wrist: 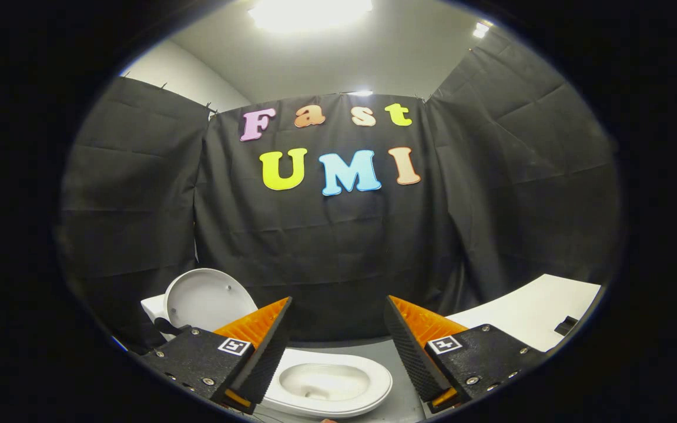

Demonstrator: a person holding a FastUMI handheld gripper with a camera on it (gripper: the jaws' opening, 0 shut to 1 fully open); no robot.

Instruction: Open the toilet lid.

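I hold my gripper [338, 341] level and high, fingers spread wide, grasping nothing. The toilet lid [206, 298] stands upright, far left; the seat [338, 388] lies below between my fingers.

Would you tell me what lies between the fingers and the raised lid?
Nothing: in the gripper view the open fingers hold only air; the lid stands beyond them.
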